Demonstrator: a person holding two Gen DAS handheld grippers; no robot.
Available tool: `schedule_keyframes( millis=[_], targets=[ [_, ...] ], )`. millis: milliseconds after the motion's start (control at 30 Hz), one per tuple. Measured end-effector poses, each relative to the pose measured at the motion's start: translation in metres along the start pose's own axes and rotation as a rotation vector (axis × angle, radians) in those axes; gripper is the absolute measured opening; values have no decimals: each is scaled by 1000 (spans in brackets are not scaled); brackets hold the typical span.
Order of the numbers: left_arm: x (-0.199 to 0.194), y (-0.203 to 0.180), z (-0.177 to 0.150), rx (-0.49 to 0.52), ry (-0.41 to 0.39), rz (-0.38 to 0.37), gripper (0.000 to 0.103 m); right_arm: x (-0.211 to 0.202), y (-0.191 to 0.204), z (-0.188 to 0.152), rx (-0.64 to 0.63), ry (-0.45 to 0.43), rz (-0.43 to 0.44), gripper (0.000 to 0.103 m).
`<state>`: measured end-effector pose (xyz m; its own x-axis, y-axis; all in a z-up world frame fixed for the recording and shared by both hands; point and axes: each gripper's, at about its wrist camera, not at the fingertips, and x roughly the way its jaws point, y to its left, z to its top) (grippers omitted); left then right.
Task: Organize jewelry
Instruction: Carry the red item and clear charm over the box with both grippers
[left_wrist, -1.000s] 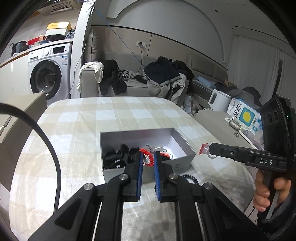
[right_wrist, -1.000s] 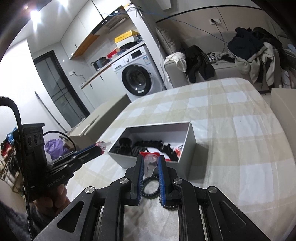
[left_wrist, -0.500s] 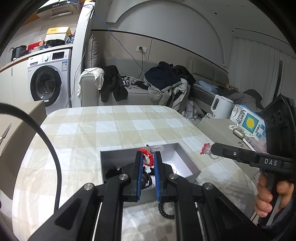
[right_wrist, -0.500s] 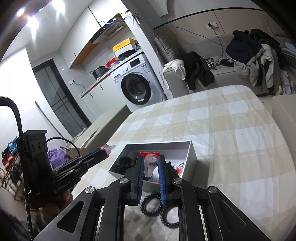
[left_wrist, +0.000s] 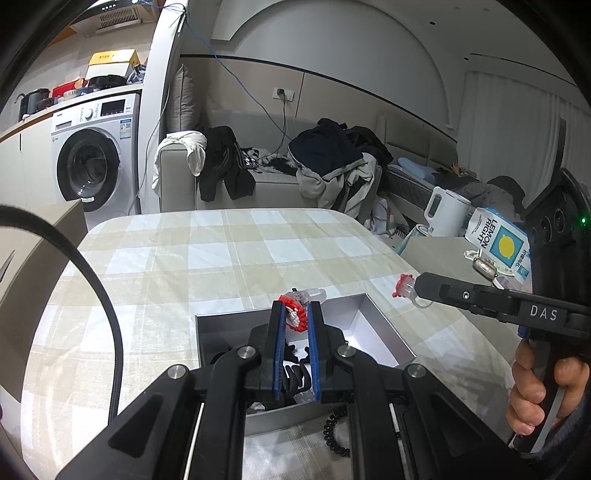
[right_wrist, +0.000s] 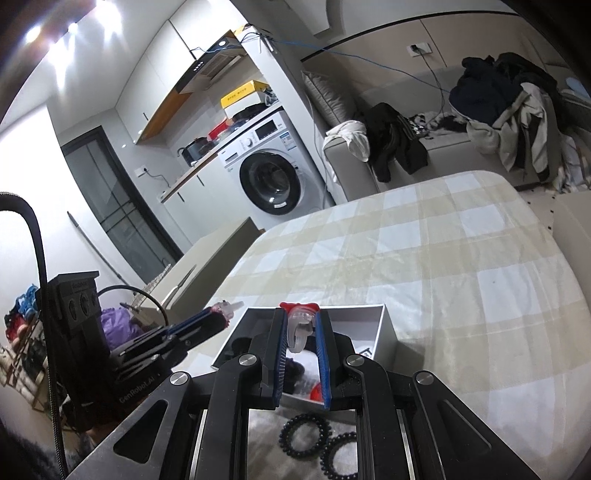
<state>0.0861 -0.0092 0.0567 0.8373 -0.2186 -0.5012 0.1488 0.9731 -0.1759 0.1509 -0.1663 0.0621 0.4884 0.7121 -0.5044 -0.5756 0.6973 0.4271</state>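
From the left wrist camera, we see our left gripper (left_wrist: 295, 314) at six o'clock, its blue-padded jaws drawn nearly together and pinching a red beaded bracelet (left_wrist: 294, 309) with a clear plastic piece at its far end. Directly beneath and beyond the fingers sits an open grey box (left_wrist: 373, 332) on a table (left_wrist: 207, 254) covered in a beige-and-white checked cloth; dark hair ties lie inside the box, and a black coiled hair tie (left_wrist: 334, 434) rests on the cloth just beside its near wall at five o'clock. At three o'clock our right gripper (left_wrist: 408, 290) reaches in, the letters "DAS" printed white on its arm, jaws nearly shut on a small clear-and-red clip (left_wrist: 404, 287); a hand (left_wrist: 535, 391) grips its handle at four o'clock. Behind it, at two o'clock, a pack reads "LEMON RIGHT" (left_wrist: 496, 242) beside a white kettle (left_wrist: 445, 212). A washing machine (left_wrist: 94, 155) stands at ten o'clock; its badge is too small for us to read. From the right wrist camera, we see the right gripper at six o'clock, the same narrow grip on the clear clip with its red end. The grey box lies under and past the fingertips, and two black coiled hair ties (right_wrist: 304, 434) lie on the cloth at six o'clock, just outside the box. At eight o'clock the left gripper shows side-on, holding its bracelet, with partly legible lettering, seemingly "GenRobot.AI", on its body.
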Motion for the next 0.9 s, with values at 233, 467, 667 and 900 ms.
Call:
schedule_keyframes(
  millis=[233, 467, 667, 900],
  targets=[
    [12, 2, -2, -3, 32, 13, 7, 14, -6, -1, 17, 24, 3, 14],
    [22, 3, -7, -9, 62, 27, 7, 28, -13, -5, 39, 55, 3, 14],
    [25, 2, -9, -3, 79, 31, 7, 35, -17, -8, 55, 70, -3, 14],
    [27, 2, -11, 6, 93, 32, 7, 36, -19, -9, 68, 74, 0, 14]
  ],
)
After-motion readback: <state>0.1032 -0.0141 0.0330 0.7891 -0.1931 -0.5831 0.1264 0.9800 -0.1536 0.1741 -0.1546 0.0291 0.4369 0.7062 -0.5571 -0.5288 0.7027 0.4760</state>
